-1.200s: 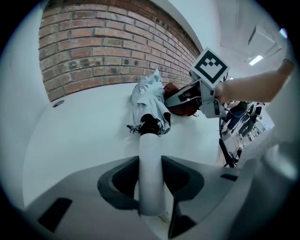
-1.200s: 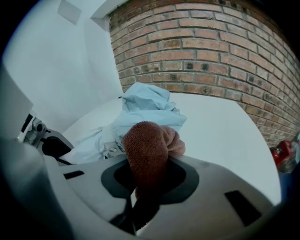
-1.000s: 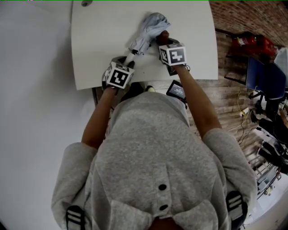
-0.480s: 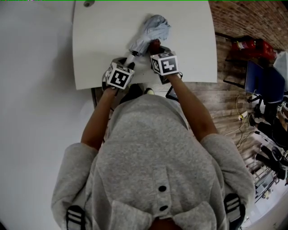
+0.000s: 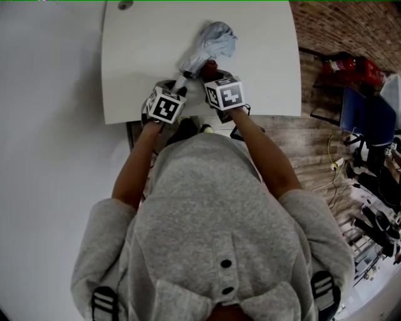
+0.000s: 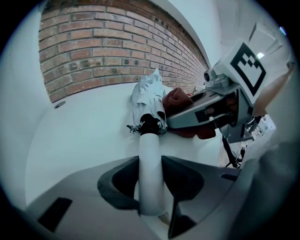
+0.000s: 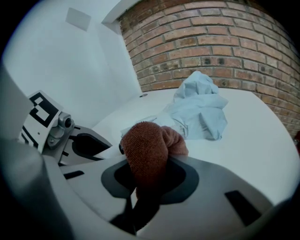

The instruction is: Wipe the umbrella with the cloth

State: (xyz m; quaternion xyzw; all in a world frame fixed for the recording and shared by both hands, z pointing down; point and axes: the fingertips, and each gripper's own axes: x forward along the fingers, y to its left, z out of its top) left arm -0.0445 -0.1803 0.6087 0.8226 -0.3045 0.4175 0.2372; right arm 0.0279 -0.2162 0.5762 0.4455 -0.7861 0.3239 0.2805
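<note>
A folded pale blue umbrella (image 5: 210,45) lies on the white table (image 5: 144,50), its white handle (image 6: 151,173) pointing toward the near edge. My left gripper (image 5: 170,89) is shut on that handle, which runs straight between its jaws (image 6: 151,187). My right gripper (image 5: 212,74) is shut on a bunched rust-red cloth (image 7: 150,150). The cloth (image 6: 180,101) rests against the umbrella's canopy (image 7: 197,110) close to the black collar (image 6: 151,124) where handle meets fabric.
The table's near edge (image 5: 188,118) runs just under both grippers. To the right are a brick-patterned floor (image 5: 326,138), a red object (image 5: 348,63), a blue chair (image 5: 369,116) and cables. A small round fitting (image 5: 124,5) sits at the table's far left.
My right gripper has slid the cloth leftward and nearer along the umbrella, from the canopy's middle toward the handle end. The left gripper and the handle have stayed put.
</note>
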